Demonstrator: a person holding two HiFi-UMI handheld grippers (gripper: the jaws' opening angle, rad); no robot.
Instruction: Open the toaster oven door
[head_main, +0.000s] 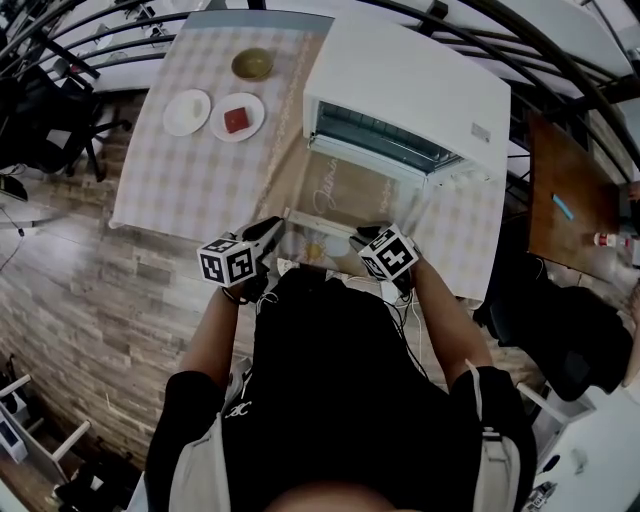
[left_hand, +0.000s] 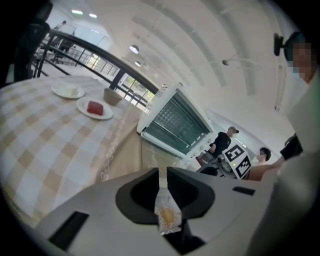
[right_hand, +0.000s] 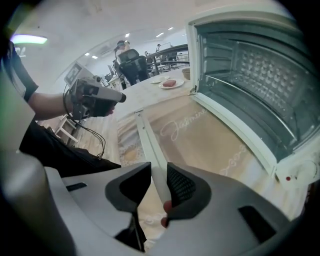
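Observation:
The white toaster oven (head_main: 410, 90) stands on the checked table, its cavity showing. Its glass door (head_main: 350, 190) lies folded down flat toward me. The white handle bar (head_main: 320, 222) runs along the door's near edge. My left gripper (head_main: 275, 228) is at the bar's left end, and in the left gripper view its jaws (left_hand: 163, 175) are pinched on a thin white strip of the handle. My right gripper (head_main: 368, 237) is at the bar's right end. In the right gripper view its jaws (right_hand: 159, 175) close round the handle (right_hand: 145, 135), with the oven's interior (right_hand: 250, 75) at the right.
Beyond the oven's left side sit a white plate (head_main: 187, 111), a plate with a red piece (head_main: 238, 117) and a small bowl (head_main: 252, 64) on the checked cloth (head_main: 180, 180). A brown table (head_main: 565, 200) stands at the right. Office chairs and railings ring the table.

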